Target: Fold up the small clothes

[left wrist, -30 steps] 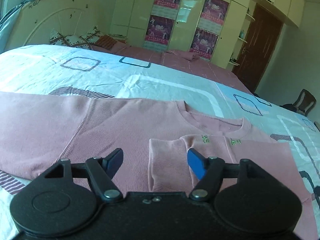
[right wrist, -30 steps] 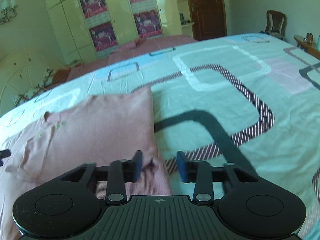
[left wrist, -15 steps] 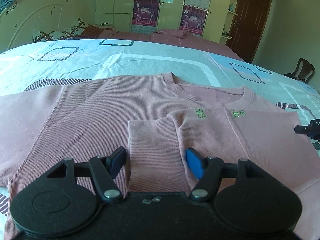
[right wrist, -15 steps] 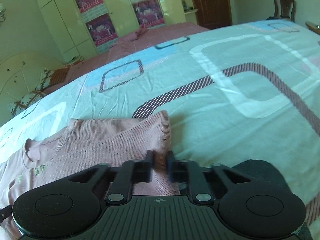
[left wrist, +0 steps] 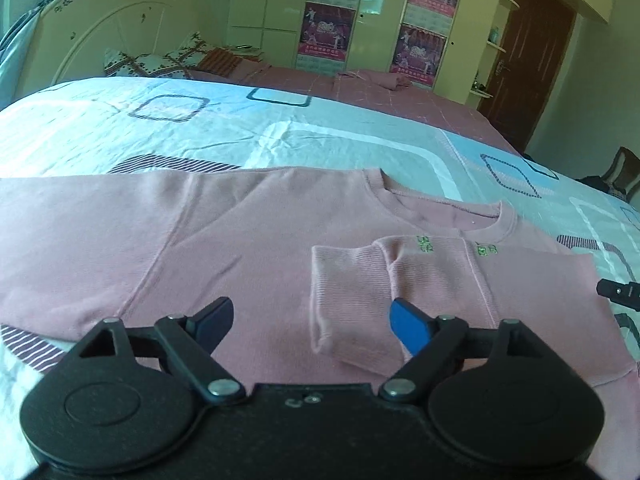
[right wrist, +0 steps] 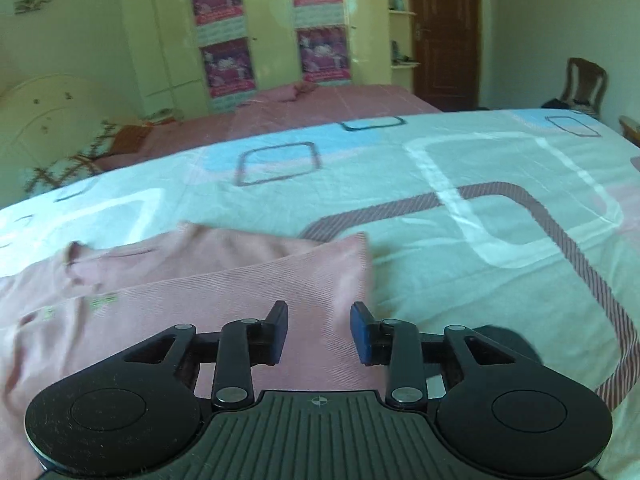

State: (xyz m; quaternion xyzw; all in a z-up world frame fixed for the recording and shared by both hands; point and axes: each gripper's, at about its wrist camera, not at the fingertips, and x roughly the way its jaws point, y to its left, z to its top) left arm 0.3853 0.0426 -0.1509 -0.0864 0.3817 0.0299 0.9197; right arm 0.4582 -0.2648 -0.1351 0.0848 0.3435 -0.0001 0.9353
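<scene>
A pink ribbed sweater [left wrist: 248, 240] lies flat on the bed, neckline away from me, its left sleeve stretched out to the left. Its right sleeve [left wrist: 348, 300] is folded in across the chest, cuff towards me. My left gripper [left wrist: 310, 318] hovers over the sweater's front, jaws opening wide, nothing pinched between them. In the right wrist view the same sweater [right wrist: 180, 312] shows its folded right edge. My right gripper [right wrist: 319, 332] sits over that edge, jaws opening, pads apart from the cloth. The right gripper's tip [left wrist: 618, 292] shows at the left view's right edge.
The bed wears a pale sheet [right wrist: 460, 208] with blue, white and striped shapes. Behind it lies a second bed with a pink cover [left wrist: 360, 92], pillows [left wrist: 152, 62] and a headboard. Wardrobes with posters, a brown door [right wrist: 444, 32] and a chair [right wrist: 584, 84] line the far walls.
The right gripper closed on the sweater's folded right edge, then let go and spread its jaws. The left gripper's jaws opened wider and shifted left, away from the folded sleeve cuff.
</scene>
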